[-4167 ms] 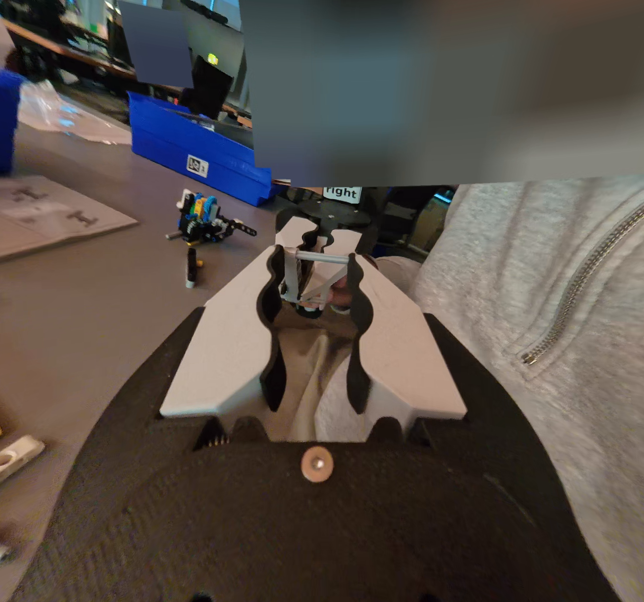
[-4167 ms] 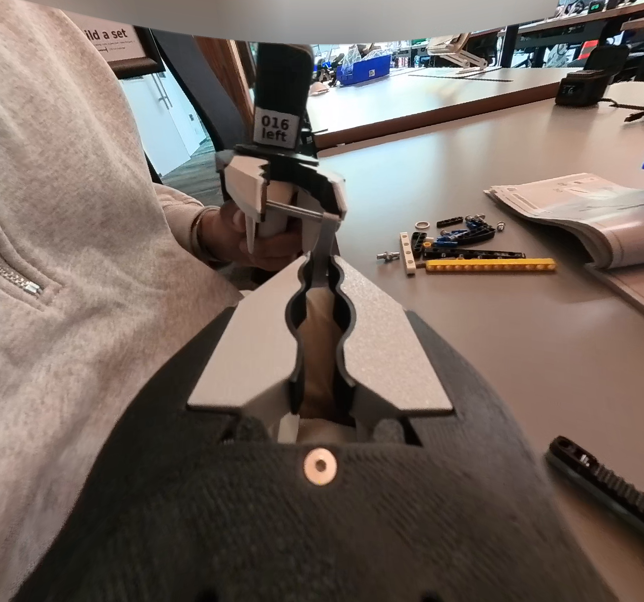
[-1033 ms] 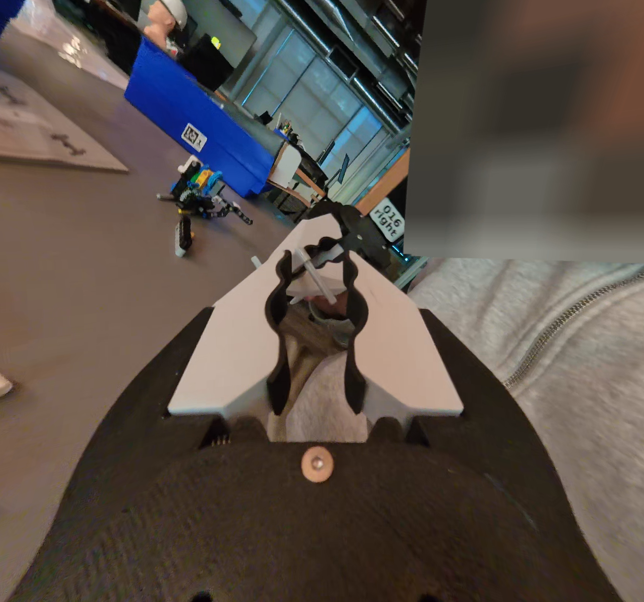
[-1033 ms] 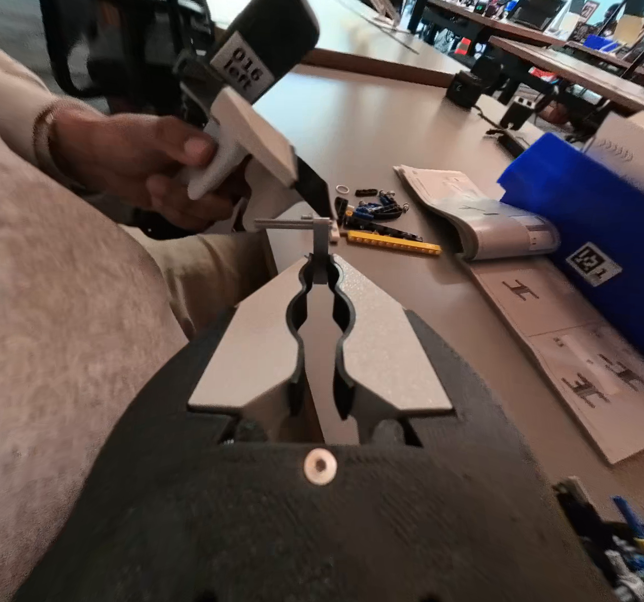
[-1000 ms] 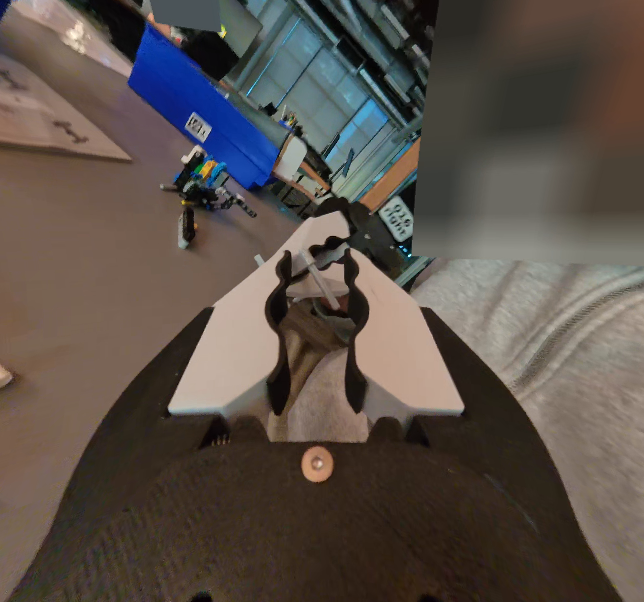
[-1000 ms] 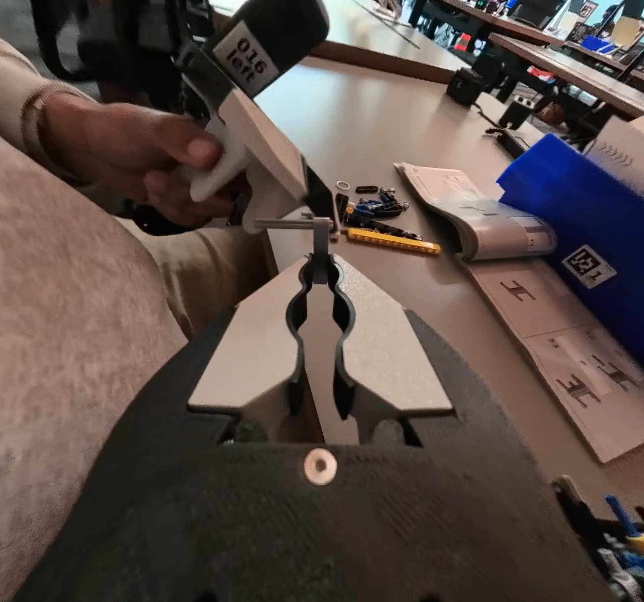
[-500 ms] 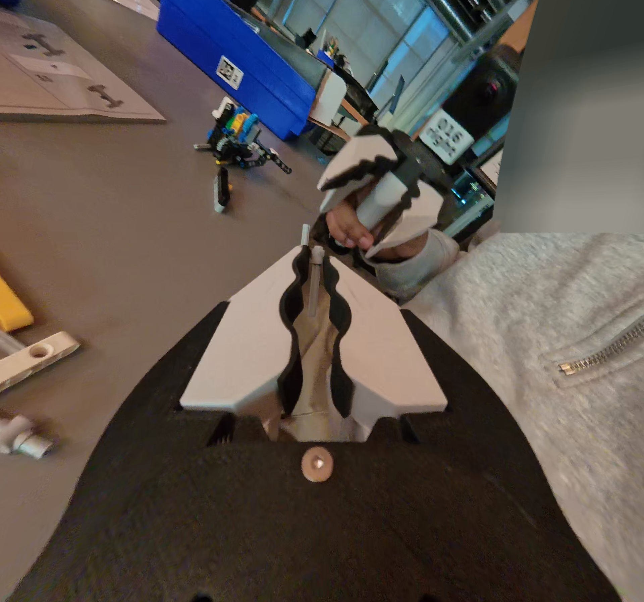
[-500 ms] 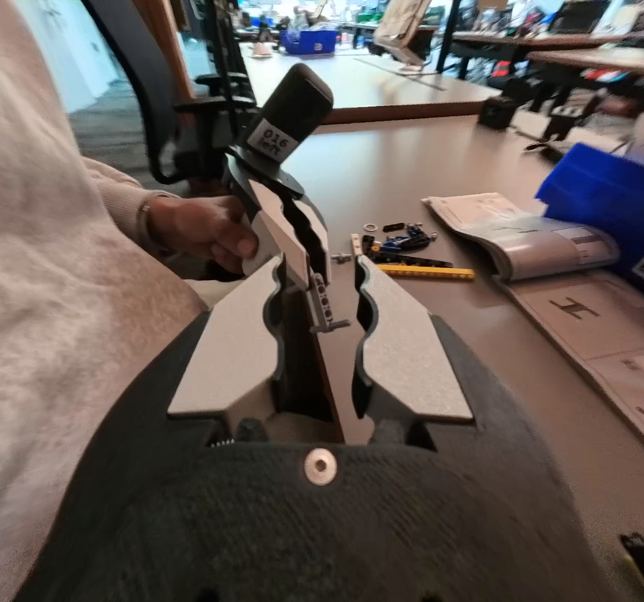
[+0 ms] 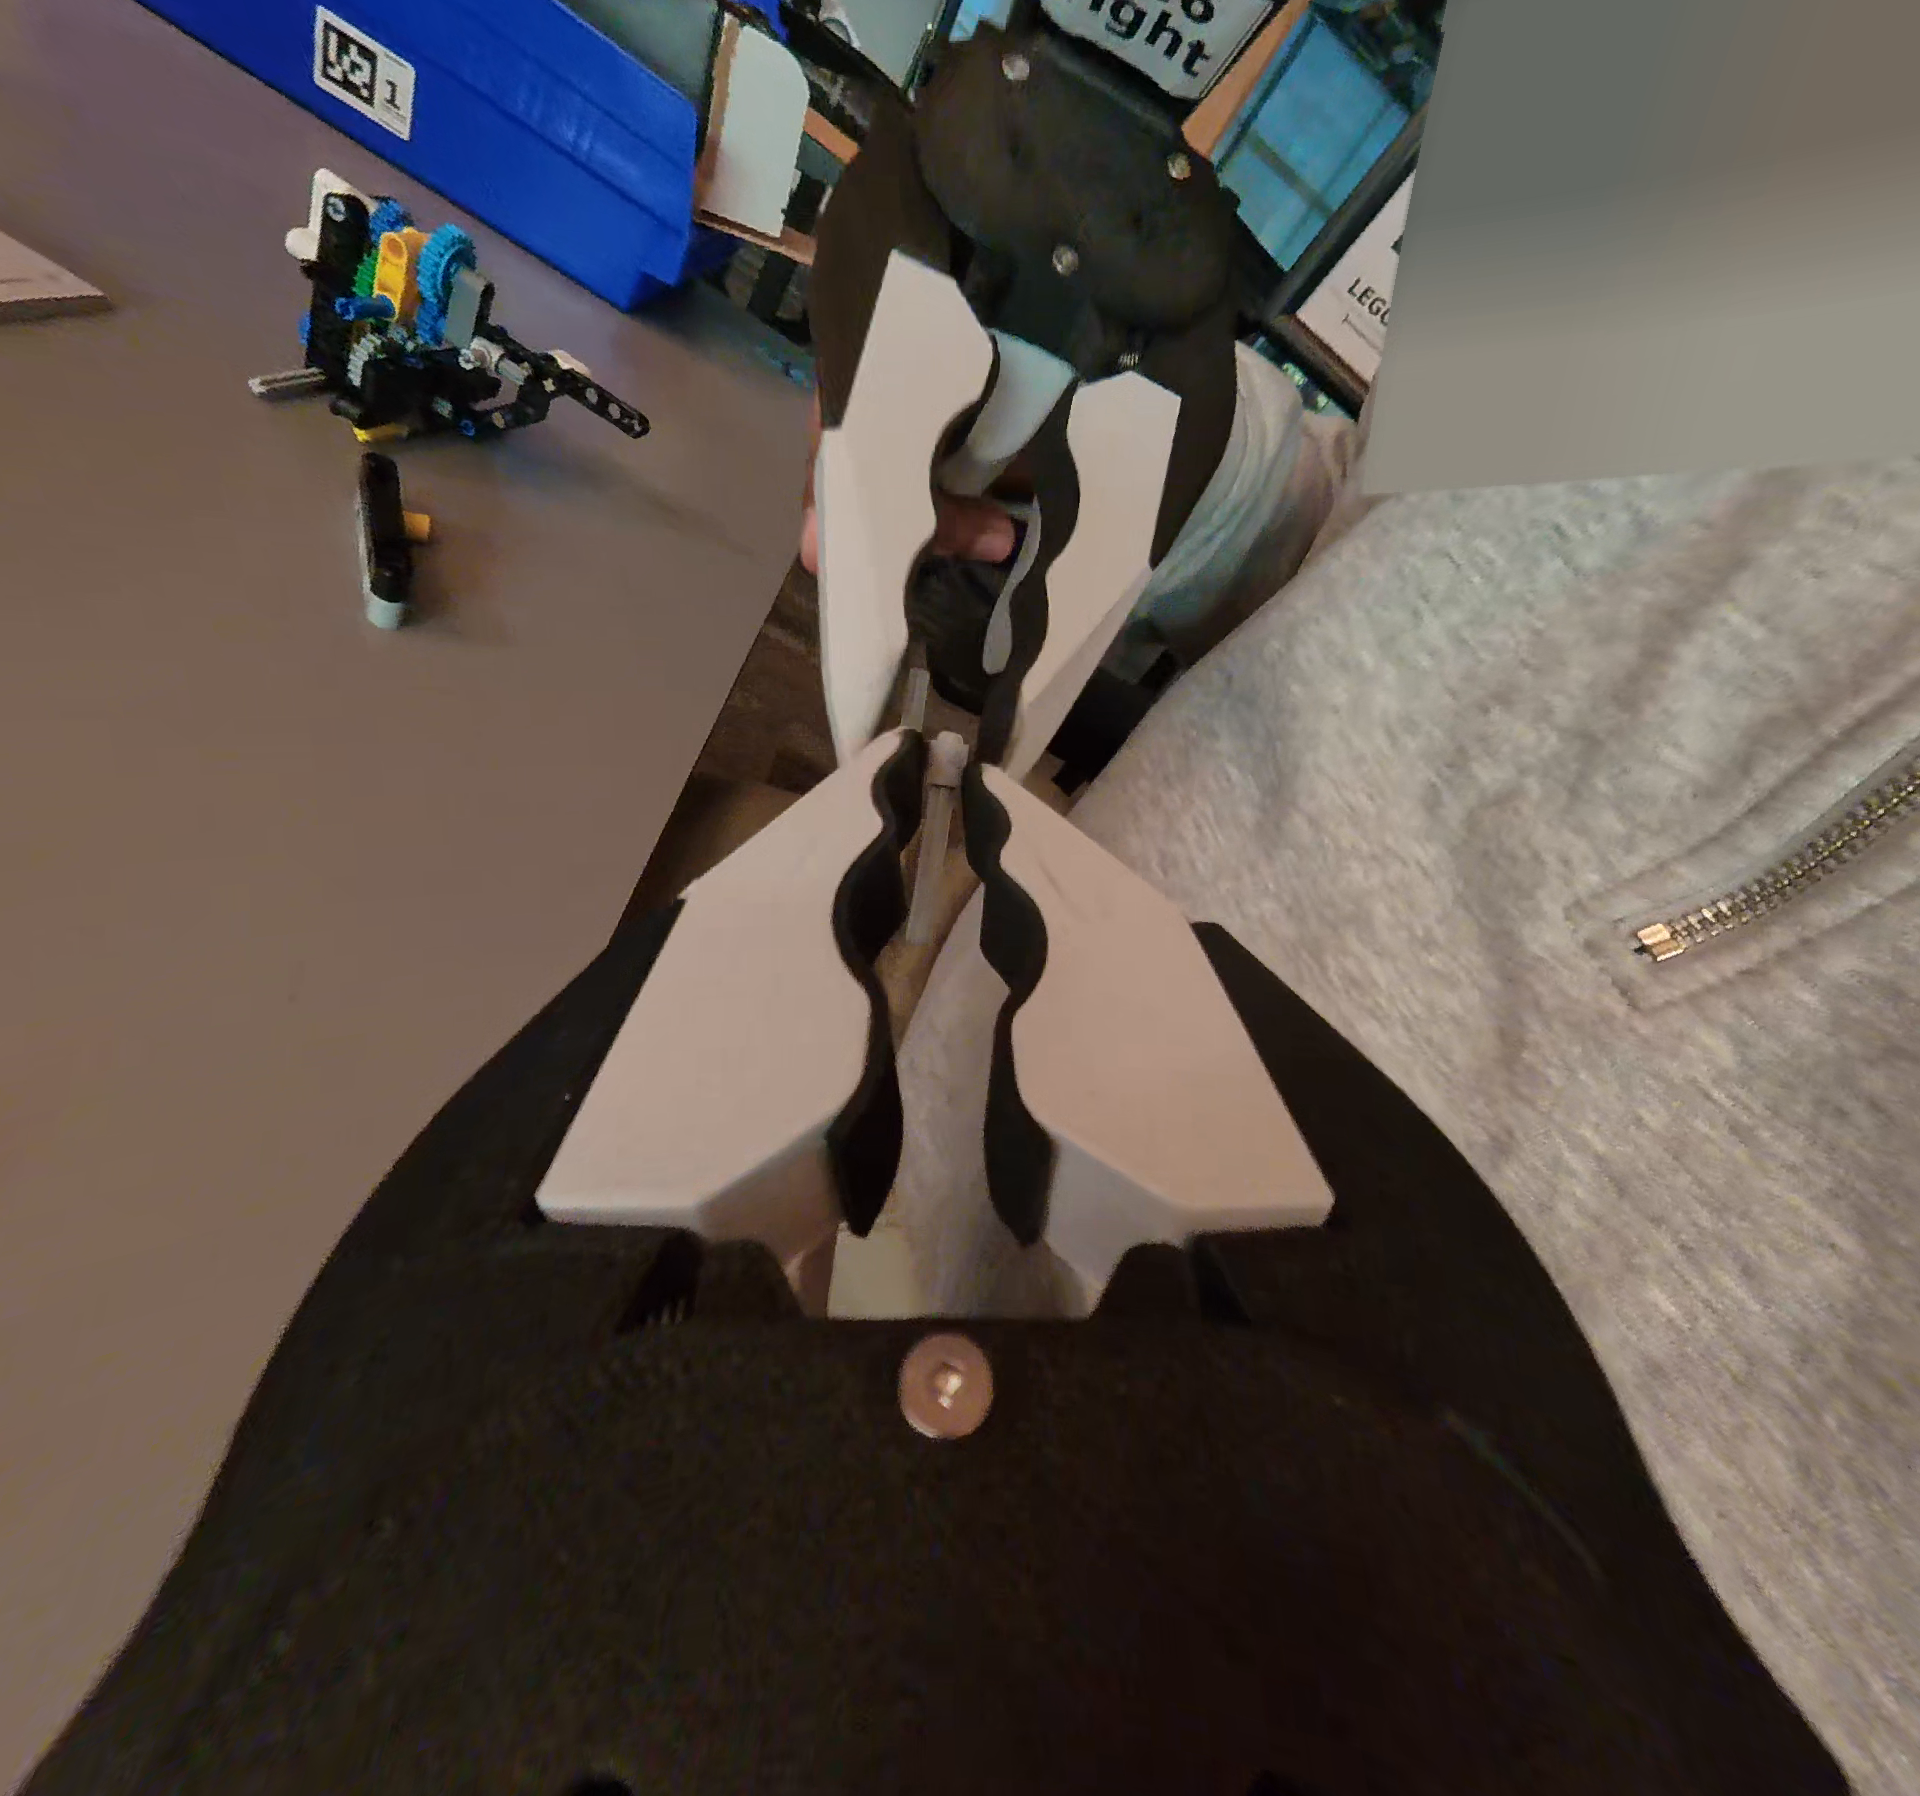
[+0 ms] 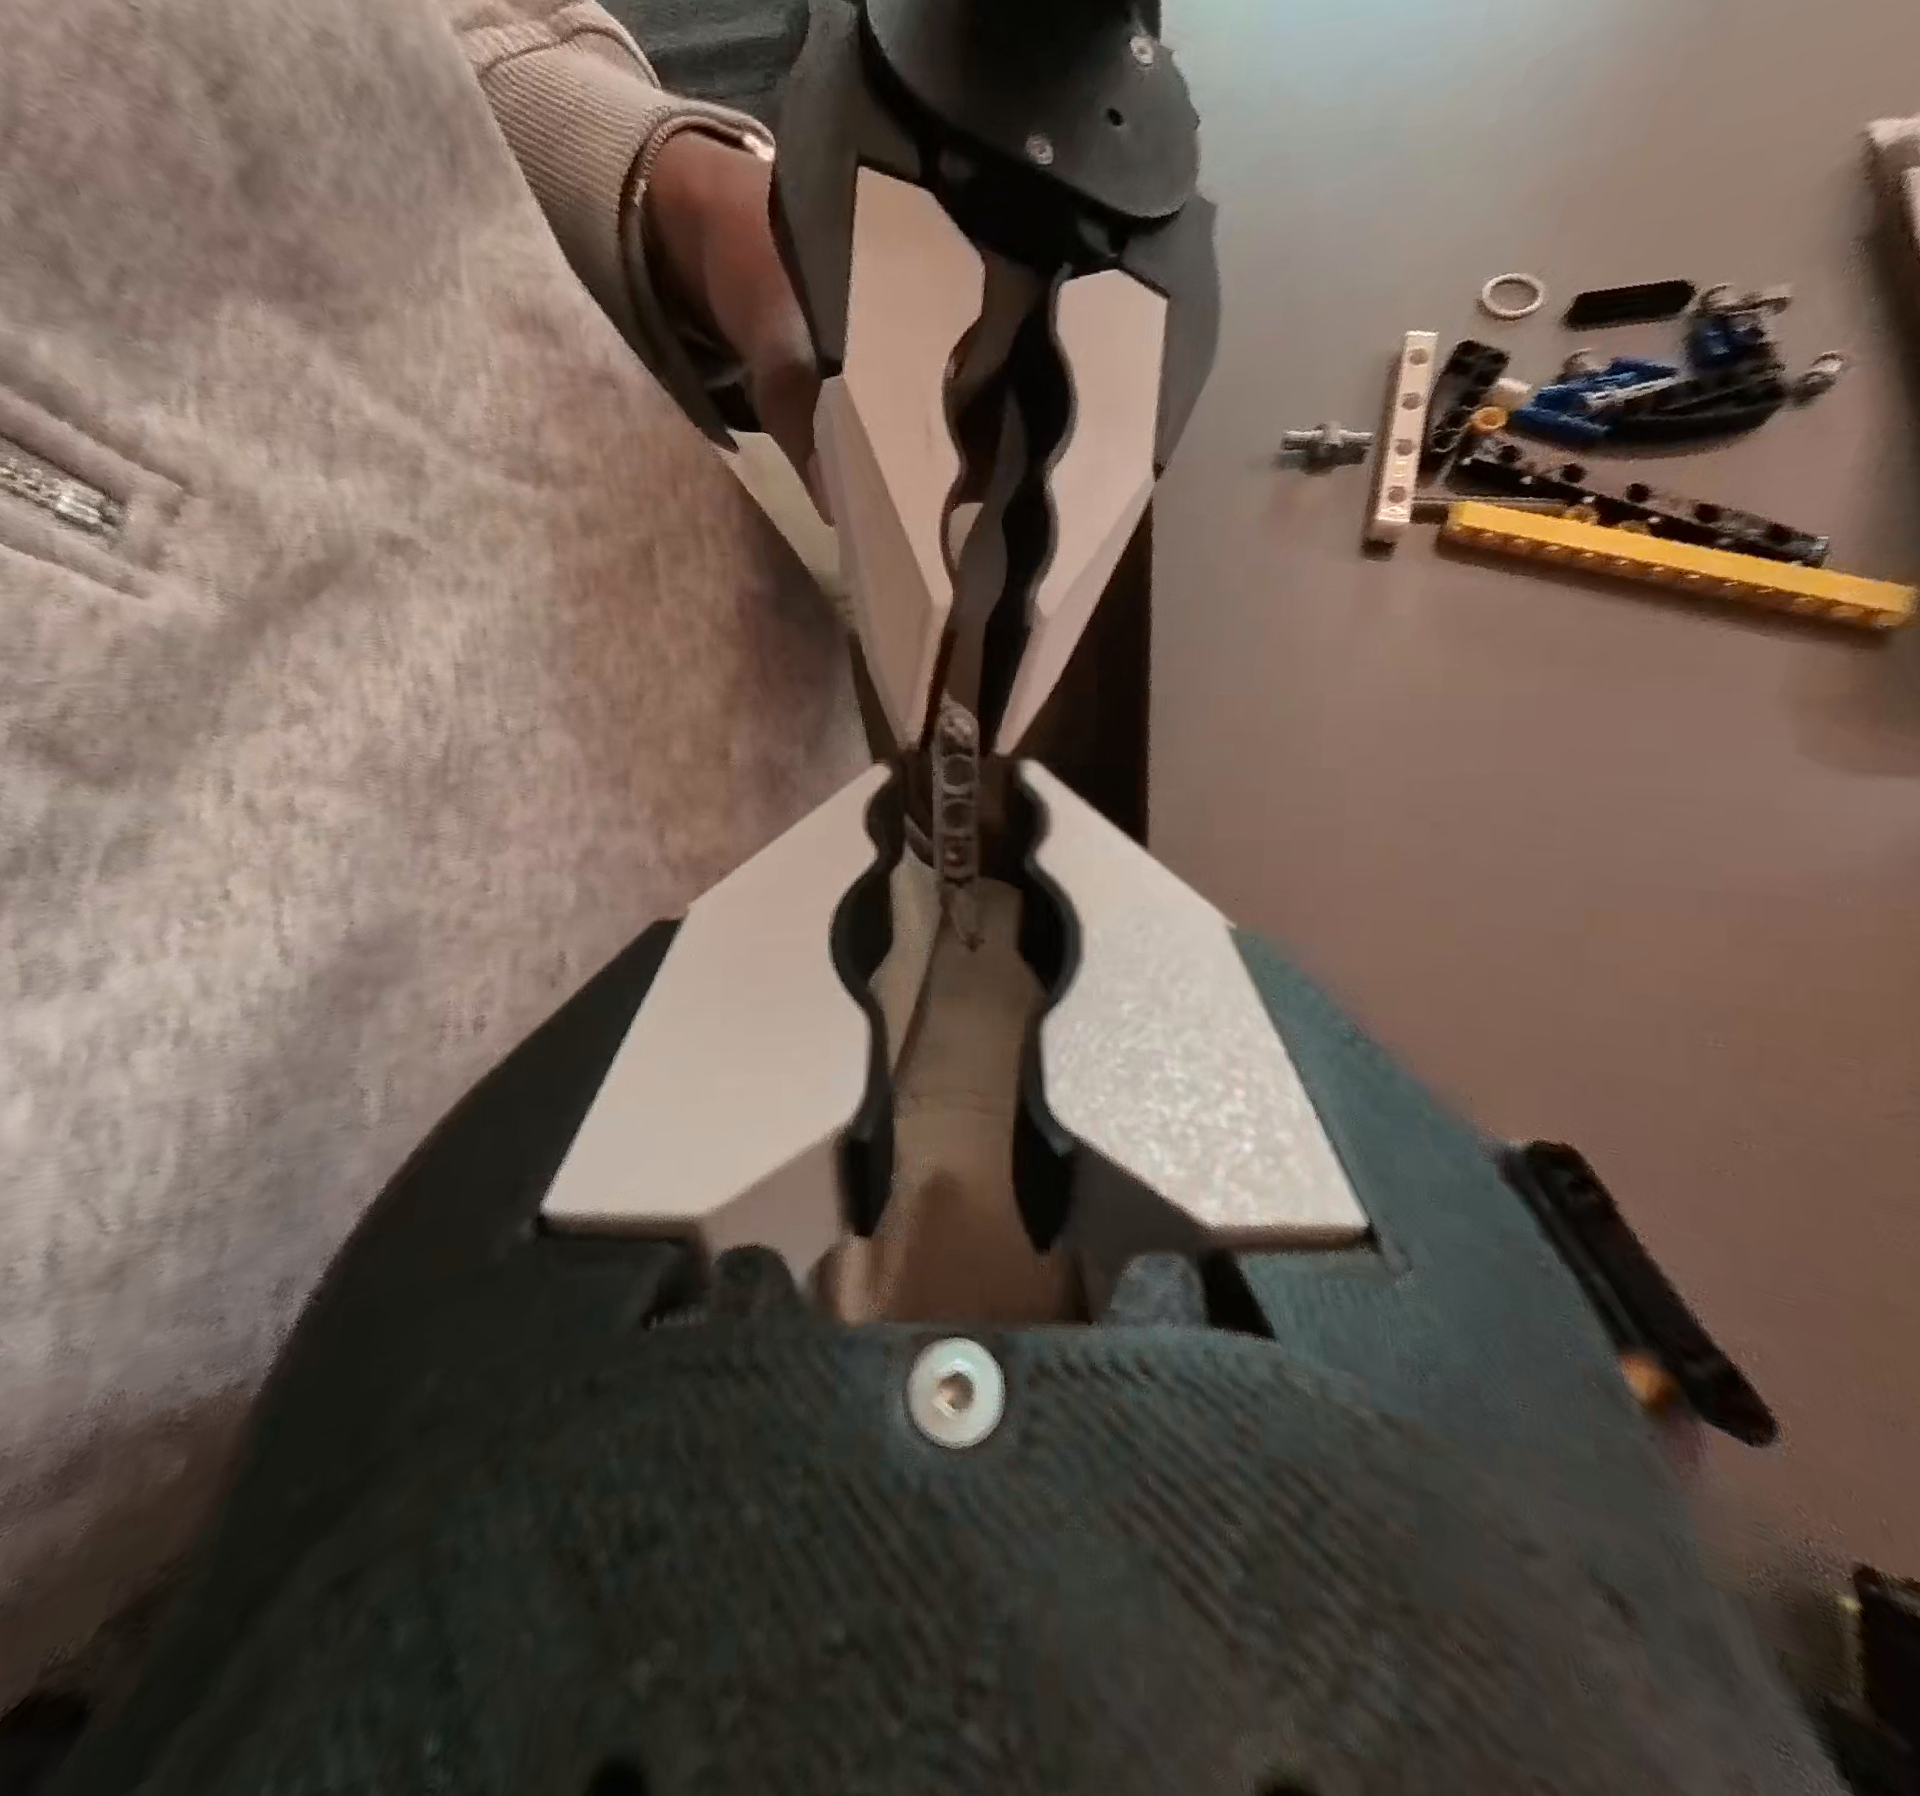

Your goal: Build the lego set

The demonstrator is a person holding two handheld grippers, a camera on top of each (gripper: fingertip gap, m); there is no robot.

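My left gripper [image 9: 935, 759] is shut on a small grey lego piece, a thin axle [image 9: 928, 853] joined to a short holed beam [image 10: 956, 801]. It holds the piece in the air over the person's lap, just off the table edge. My right gripper [image 10: 958, 790] meets it tip to tip. Its jaws are narrowly open on either side of the beam, with gaps showing on both sides. The right gripper also shows in the left wrist view [image 9: 935, 707], and the left gripper in the right wrist view [image 10: 951, 707].
A partly built lego model [image 9: 416, 323] and a short black piece [image 9: 379, 541] lie on the grey table before a blue bin [image 9: 468, 73]. Loose parts lie in a group: a yellow beam [image 10: 1673, 583], a white beam [image 10: 1403, 437], blue pieces [image 10: 1621, 396]. A black beam [image 10: 1631, 1299] lies nearer. My left and right fingertips are right by each other. The partly built lego model [image 9: 416, 323] is about equally far from each gripper, around 20 centimeters.
The piece passed from the right gripper to the left. Since half a second ago the two grippers have come tip to tip and the right jaws have narrowed around the beam.
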